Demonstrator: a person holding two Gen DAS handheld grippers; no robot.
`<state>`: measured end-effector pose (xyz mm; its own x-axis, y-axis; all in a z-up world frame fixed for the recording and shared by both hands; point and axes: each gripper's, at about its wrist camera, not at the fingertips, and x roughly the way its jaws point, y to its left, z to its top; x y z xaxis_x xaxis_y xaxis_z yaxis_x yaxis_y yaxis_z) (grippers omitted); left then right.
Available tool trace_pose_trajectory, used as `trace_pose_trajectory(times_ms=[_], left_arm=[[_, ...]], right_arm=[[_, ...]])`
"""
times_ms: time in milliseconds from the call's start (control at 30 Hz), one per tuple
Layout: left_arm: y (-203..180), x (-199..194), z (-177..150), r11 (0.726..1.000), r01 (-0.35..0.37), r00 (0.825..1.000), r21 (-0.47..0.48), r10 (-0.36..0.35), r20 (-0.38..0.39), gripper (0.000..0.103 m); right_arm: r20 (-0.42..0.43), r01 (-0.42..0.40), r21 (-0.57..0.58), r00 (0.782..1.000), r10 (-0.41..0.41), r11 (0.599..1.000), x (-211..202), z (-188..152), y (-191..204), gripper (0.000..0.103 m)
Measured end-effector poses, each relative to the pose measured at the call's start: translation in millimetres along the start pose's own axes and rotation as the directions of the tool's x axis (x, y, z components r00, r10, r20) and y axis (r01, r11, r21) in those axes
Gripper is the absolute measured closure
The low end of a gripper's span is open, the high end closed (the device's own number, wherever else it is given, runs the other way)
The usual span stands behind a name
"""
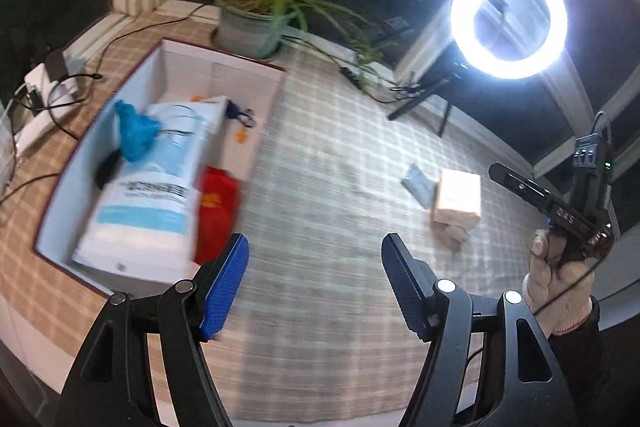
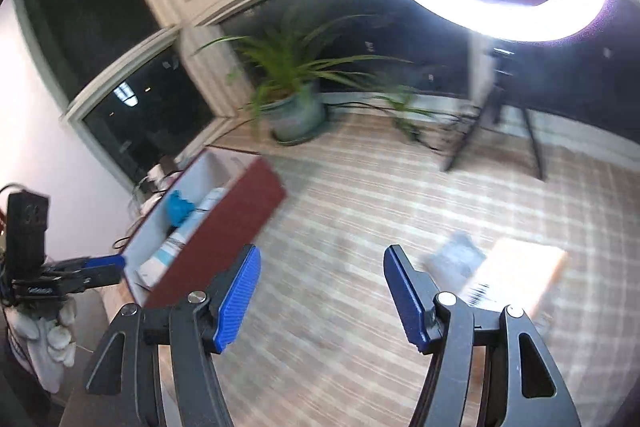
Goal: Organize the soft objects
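The left gripper (image 1: pixel 316 287) hung over the plaid mat (image 1: pixel 320 155) with its fingers spread wide and nothing between them, and the right gripper (image 2: pixel 322 297) was likewise wide apart and empty above the same mat. A box (image 1: pixel 132 75) with white inner walls and a dark red outside sat at the mat's left edge; inside it lay a white and blue pack (image 1: pixel 152 183), a crumpled blue cloth (image 1: pixel 134 133) on top of the pack toward its far end, and a red pouch (image 1: pixel 216 211) wedged against the pack's right side. Toward the mat's right edge a pale tan package (image 1: pixel 458 199) lay with a grey-blue packet (image 1: pixel 418 183) just beside it on its left. A potted plant (image 1: pixel 256 11) stood at the far edge near the window, and a lit ring light (image 1: pixel 508 19) stood on its tripod at the far right corner. Both views were blurred, so finer detail in the box could not be told
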<state>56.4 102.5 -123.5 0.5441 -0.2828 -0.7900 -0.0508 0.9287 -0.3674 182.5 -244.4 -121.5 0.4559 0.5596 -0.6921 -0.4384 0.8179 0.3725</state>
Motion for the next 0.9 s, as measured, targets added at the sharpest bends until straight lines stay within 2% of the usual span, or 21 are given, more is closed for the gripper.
trace_pose_trajectory(times_ms=[167,267,333,467,633,800,900], left_arm=[[-33.4,-0.4,-19.5,1.0,0.007,0.999,-0.005,-0.007,0.038,0.034],[-54.1,-2.6,-28.9,0.999,-0.028,0.995,-0.018,0.03,0.1,0.034],[-68.1,-3.4,-35.1,0.999,-0.024,0.99,-0.042,0.03,0.141,0.034],[-91.9,4.9,-42.8,0.998,-0.007,0.987,-0.067,0.018,0.161,0.034],[-106.7,22.0,-44.0,0.996,0.005,0.991,-0.093,0.007,0.132,0.034],[-116.5,34.8,-37.5,0.997,-0.012,0.994,-0.077,0.02,0.104,0.034],[-120.6,36.9,-32.2,0.998,-0.025,0.993,-0.051,0.03,0.11,0.034]], right_arm=[[-0.015,0.025,0.076,1.0,-0.024,0.997,-18.8,-1.7,-73.0,0.043],[-0.046,0.025,0.125,0.999,-0.02,0.992,-16.7,1.5,-114.6,0.043],[-0.063,0.0,0.163,0.998,0.01,0.987,-11.8,4.7,-138.9,0.043],[-0.076,0.003,0.211,0.997,0.013,0.977,1.3,15.2,-175.7,0.043],[-0.1,-0.036,0.278,0.993,0.066,0.96,25.1,23.8,-210.1,0.043],[-0.14,-0.034,0.288,0.987,0.077,0.957,51.5,24.7,-221.0,0.043],[-0.163,-0.068,0.302,0.979,0.121,0.951,65.9,23.6,-221.3,0.043]])
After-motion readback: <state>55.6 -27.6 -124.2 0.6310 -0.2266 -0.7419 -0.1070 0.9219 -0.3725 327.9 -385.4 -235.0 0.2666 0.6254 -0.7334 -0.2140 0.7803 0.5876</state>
